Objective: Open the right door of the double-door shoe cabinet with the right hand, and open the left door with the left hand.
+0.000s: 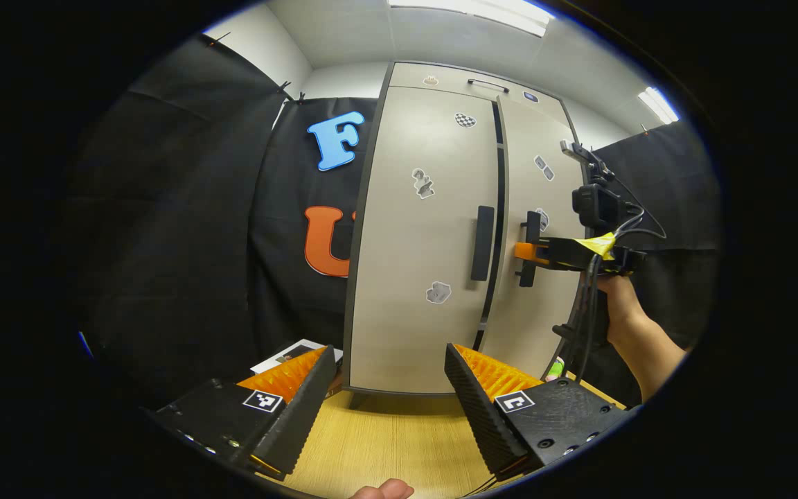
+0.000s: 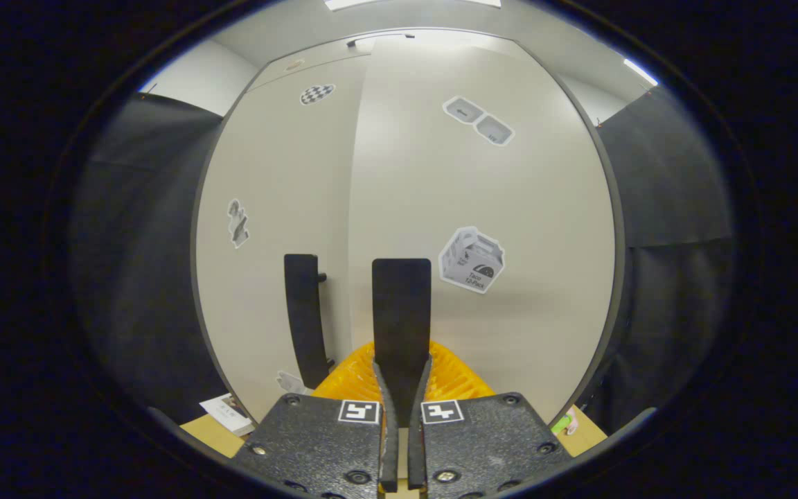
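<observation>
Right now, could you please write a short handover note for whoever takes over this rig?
Right gripper: shut on the right door handle; the right door looks just cracked open.
Left gripper: open, holding nothing, hanging above the table short of the cabinet.
Left door: closed, left door handle untouched.
Left to do: swing the right door open, then grip the left handle and open that door.

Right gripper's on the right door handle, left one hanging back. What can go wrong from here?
1. The right gripper pinches only the thin right handle; pulling off-axis could make it slip.
2. The right door looks slightly ajar beside the left door. As it swings out, it may meet the arm in front of it.
3. The left gripper is open and well short of the left handle; a hurried reach could hit the table.
</observation>
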Action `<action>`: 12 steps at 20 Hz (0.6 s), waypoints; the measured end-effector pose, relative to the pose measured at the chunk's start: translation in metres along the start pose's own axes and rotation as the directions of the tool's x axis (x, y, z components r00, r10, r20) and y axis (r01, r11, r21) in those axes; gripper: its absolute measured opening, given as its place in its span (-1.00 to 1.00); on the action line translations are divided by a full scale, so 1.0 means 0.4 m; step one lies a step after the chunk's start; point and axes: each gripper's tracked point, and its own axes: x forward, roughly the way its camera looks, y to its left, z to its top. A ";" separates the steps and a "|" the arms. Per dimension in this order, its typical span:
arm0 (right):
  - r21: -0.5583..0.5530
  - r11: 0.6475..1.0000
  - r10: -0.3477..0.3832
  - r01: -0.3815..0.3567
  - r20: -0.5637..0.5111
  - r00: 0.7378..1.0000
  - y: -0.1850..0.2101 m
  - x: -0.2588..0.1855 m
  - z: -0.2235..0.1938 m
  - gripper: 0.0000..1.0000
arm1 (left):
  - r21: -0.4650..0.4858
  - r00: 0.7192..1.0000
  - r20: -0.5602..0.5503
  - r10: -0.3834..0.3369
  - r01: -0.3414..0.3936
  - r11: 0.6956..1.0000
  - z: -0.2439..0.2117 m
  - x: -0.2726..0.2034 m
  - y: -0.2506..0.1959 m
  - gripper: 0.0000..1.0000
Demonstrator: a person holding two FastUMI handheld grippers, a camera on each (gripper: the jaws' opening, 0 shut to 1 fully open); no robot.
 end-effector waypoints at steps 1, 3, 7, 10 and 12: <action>-0.002 1.000 0.012 -0.012 -0.001 1.000 0.001 -0.019 -0.002 -0.82 | 0.002 1.000 -0.001 -0.005 0.005 1.000 0.000 -0.004 -0.012 0.90; 0.007 0.999 0.033 -0.033 -0.003 0.999 -0.009 -0.065 0.001 -0.82 | 0.013 1.000 0.000 -0.011 0.011 1.000 0.000 -0.012 -0.034 0.90; 0.002 0.998 0.061 -0.061 -0.006 0.998 -0.048 -0.164 -0.009 -0.82 | 0.030 1.000 0.003 -0.022 0.022 0.999 0.001 -0.026 -0.087 0.90; -0.003 0.997 0.082 -0.082 0.001 0.997 -0.084 -0.231 -0.009 -0.83 | 0.027 0.999 0.009 -0.031 0.031 0.999 0.002 -0.031 -0.125 0.90; -0.009 0.996 0.089 -0.089 0.004 0.996 -0.114 -0.271 -0.010 -0.83 | 0.022 0.999 0.008 -0.036 0.035 0.999 -0.001 -0.028 -0.152 0.90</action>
